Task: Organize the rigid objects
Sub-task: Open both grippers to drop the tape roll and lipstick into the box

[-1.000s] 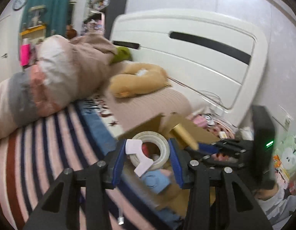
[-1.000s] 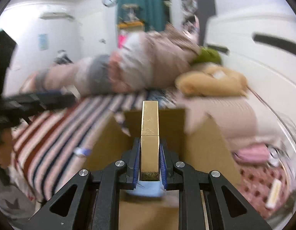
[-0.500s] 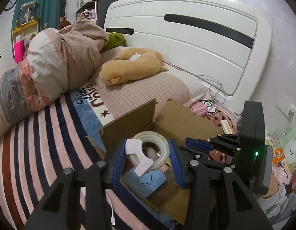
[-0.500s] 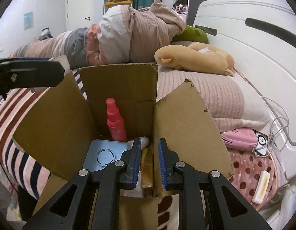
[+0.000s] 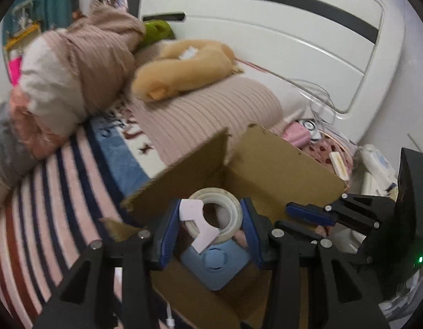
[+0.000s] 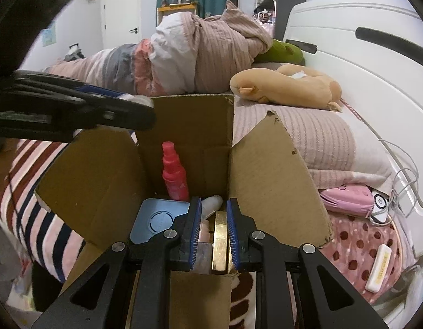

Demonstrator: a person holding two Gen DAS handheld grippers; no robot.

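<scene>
A bed (image 5: pixel 74 192) carries an open box (image 6: pixel 266 181), its flaps standing up around both pairs of fingers. Inside, ahead of the right gripper (image 6: pixel 213 227), lie a blue case (image 6: pixel 156 219), an upright pink bottle (image 6: pixel 174 175) and a white tube (image 6: pixel 211 203). The right fingers stand slightly apart with a gold bar (image 6: pixel 219 241) between them; it seems released and resting in the box, though contact is hard to judge. The left gripper (image 5: pixel 210 224) holds a tape roll (image 5: pixel 219 213) clamped between its fingers, above the case. Risks, as I judge them: dropped from here, the roll could bounce off the case and tip the bottle, or the left fingers could clip the near flap or the right gripper, which sits close beside them. Only the right view shows the bottle, tube and bar; only the left view shows the roll and its pink tab (image 5: pixel 196 226).
</scene>
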